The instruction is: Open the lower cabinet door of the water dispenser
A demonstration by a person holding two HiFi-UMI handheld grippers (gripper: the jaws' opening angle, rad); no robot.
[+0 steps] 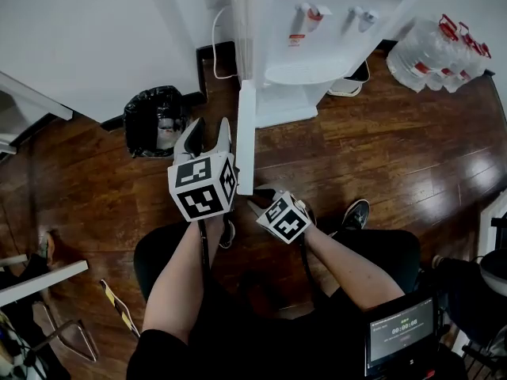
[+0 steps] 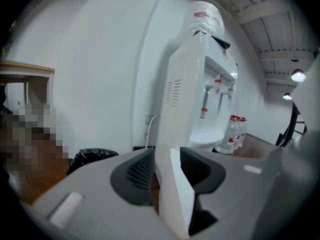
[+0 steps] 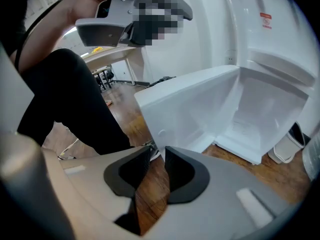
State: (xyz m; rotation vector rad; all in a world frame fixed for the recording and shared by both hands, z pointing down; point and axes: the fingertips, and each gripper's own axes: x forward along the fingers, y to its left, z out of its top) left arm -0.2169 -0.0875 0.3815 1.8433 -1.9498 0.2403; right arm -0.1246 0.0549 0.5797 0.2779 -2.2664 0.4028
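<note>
Since the door [image 1: 245,133] already stands wide, the left gripper [image 2: 167,154], jaws apart astride its edge and seemingly loose, should back straight off; right gripper [image 3: 158,151] narrowly apart, empty.

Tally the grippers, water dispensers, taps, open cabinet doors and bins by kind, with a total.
Left gripper and right gripper: 2
Water dispenser: 1
Taps: 2
Open cabinet door: 1
Bin: 1
Total: 7
</note>
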